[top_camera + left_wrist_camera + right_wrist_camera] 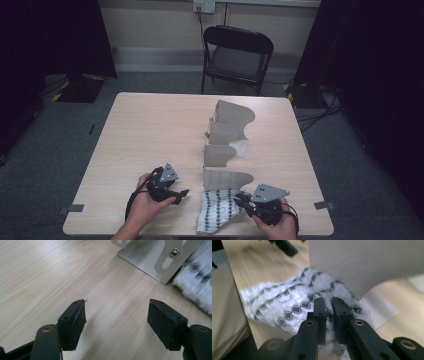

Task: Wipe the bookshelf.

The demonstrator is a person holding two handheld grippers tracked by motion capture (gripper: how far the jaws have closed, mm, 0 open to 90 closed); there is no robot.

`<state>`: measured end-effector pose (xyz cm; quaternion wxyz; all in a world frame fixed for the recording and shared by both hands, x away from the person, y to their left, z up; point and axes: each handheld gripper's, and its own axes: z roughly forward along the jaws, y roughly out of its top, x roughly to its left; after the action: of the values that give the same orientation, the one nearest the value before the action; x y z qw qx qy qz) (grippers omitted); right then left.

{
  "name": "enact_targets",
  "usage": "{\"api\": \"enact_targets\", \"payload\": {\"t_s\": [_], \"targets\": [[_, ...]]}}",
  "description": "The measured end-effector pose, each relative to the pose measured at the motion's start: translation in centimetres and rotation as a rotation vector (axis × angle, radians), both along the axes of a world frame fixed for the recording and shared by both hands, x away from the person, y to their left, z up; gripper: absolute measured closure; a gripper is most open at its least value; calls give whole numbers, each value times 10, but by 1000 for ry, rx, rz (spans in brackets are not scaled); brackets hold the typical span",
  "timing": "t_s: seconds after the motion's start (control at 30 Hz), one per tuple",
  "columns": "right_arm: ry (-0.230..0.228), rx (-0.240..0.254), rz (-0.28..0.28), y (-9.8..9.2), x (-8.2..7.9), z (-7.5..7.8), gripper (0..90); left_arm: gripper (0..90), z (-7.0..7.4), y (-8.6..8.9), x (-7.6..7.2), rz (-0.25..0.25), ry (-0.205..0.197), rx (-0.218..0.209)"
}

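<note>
Right gripper (243,201): lower right of the high view, jaws pinched narrow on a fold of the patterned cloth (216,210); in the right gripper view the cloth (294,302) is clamped between the two black pads.
Left gripper (181,195): lower left of centre in the high view, jaws spread wide over bare tabletop (150,130), holding nothing; the left gripper view confirms the gap.
Cloth position: bottom centre of the high view, at the near table edge, its upper end touching the nearest metal divider (226,179).
Long axis: runs from upper right down to lower left in the high view.
Key relation: the cloth's free lower-left end lies just right of the left gripper, between the two hands.
Nearer hand: the right already grips the cloth; the left is just beside its loose side.
Judged next need: a short sideways reach by the left gripper.
</note>
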<state>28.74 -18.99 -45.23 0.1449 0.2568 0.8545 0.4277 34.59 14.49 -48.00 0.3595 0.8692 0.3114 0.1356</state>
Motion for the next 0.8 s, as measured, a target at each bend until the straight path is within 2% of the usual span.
{"api": "enact_targets", "payload": {"t_s": [0.03, 0.07, 0.2, 0.23, 0.3, 0.33, 0.37, 0.4, 0.53, 0.57, 0.6, 0.63, 0.67, 0.8], "targets": [[0, 0, 0, 0, 0, 0, 821, 311, 0, 1, 1, 0, -2, 4], [-19, 30, 2, -1, 0, 9, 821, 311, 0, 2, 1, 3, 1, 2], [-47, 56, 8, 0, -2, 26, 822, 312, -2, 3, 1, 12, 6, 3], [-47, 56, 8, 0, -2, 26, 822, 312, -2, 3, 1, 12, 6, 3], [-65, 75, 15, 0, -2, 38, 821, 313, -2, 3, 1, 16, 5, -4], [-85, 89, 22, 0, -1, 50, 821, 314, -2, 3, 1, 18, 3, -2], [-85, 89, 22, 0, -1, 50, 821, 315, -2, 3, 1, 18, 3, -2], [-101, 111, 25, 0, 0, 64, 821, 315, -3, 3, 1, 19, 7, -10], [-126, 142, 27, 0, 5, 88, 821, 317, -3, 4, 2, 13, 5, -4], [-126, 142, 27, 0, 5, 88, 821, 317, -3, 4, 2, 13, 5, -4], [-146, 169, 25, 1, 10, 102, 821, 318, -4, 3, 2, 21, 6, -9], [-146, 169, 25, 1, 10, 102, 821, 318, -4, 3, 2, 21, 6, -9], [-163, 200, 21, 3, 15, 114, 821, 318, -3, 4, 2, 19, 8, 0], [-192, 239, -1, 7, 29, 133, 820, 318, -4, 4, 2, 14, 10, 10]]}}
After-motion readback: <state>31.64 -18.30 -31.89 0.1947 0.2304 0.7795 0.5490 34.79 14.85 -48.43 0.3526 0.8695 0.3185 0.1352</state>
